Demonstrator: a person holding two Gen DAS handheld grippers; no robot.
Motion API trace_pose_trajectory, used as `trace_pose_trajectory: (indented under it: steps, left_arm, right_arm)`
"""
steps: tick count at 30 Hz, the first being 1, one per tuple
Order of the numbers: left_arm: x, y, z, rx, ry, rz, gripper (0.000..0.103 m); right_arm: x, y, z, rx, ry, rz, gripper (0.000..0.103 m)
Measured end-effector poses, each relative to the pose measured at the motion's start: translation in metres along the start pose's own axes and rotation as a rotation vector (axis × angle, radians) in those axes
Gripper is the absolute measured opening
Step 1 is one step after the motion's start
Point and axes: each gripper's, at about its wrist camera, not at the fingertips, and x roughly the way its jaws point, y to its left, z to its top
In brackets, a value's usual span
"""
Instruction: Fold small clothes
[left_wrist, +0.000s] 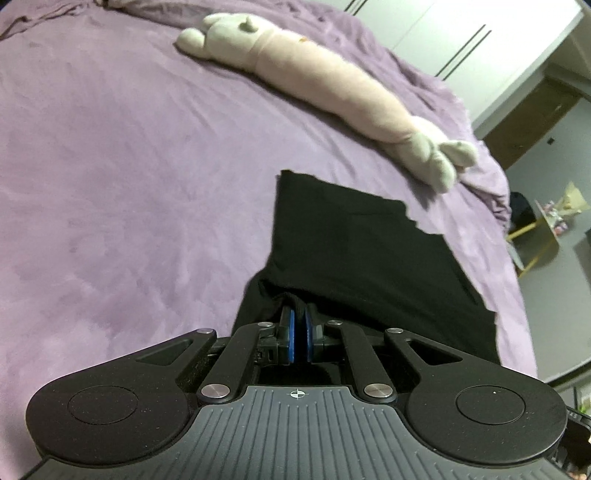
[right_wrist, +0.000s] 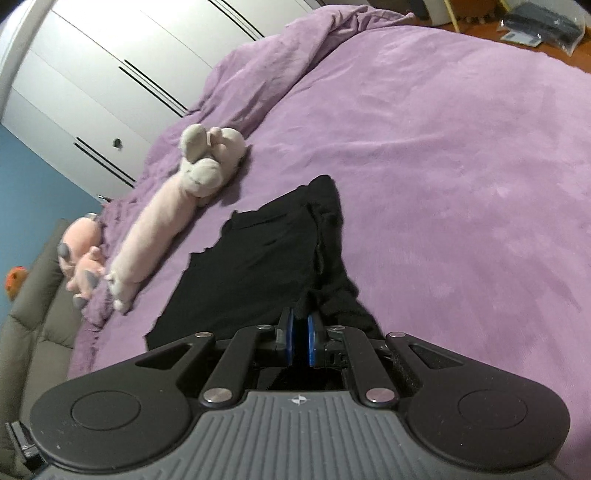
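A purple bed (left_wrist: 129, 166) holds a soft, floppy black cloth (left_wrist: 351, 240). The left gripper (left_wrist: 300, 332) and right gripper (right_wrist: 300, 332) both pinch its near edge, a good place to hold.

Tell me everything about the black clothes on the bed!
The black garment is soft, dark cloth lying mostly flat on the purple bedspread. Its far edge looks ragged and wavy. One side is bunched into folds, as the right view shows. The left tongs and right tongs are both shut on its near edge, lifting it slightly. A long pink plush toy lies just beyond it, not touching.
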Motion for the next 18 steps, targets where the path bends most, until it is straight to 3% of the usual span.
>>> trace_pose_trajectory:
  steps: [4,8,11,13,16,18]
  left_arm:
    - [0.025,0.005,0.004,-0.020,0.009,0.060,0.008]
    - [0.033,0.016,0.008,-0.081,-0.029,0.090,0.009]
    - [0.028,0.027,0.011,-0.101,-0.067,0.097,0.012]
    - [0.026,0.032,0.012,-0.074,-0.063,0.098,0.017]
    - [0.023,0.033,0.006,0.024,-0.039,0.072,0.023]
    - [0.025,0.029,0.002,0.089,-0.018,0.062,0.036]
  right_arm:
    - [0.022,-0.008,0.006,0.031,-0.005,-0.037,0.007]
    - [0.024,-0.021,0.010,0.099,-0.068,-0.026,0.016]
    - [0.009,-0.031,0.014,0.124,-0.145,-0.039,0.033]
    - [0.000,-0.033,0.013,0.065,-0.151,-0.050,0.036]
    - [0.001,-0.025,0.007,-0.106,-0.075,-0.090,0.047]
    - [0.005,-0.015,0.000,-0.230,-0.043,-0.119,0.056]
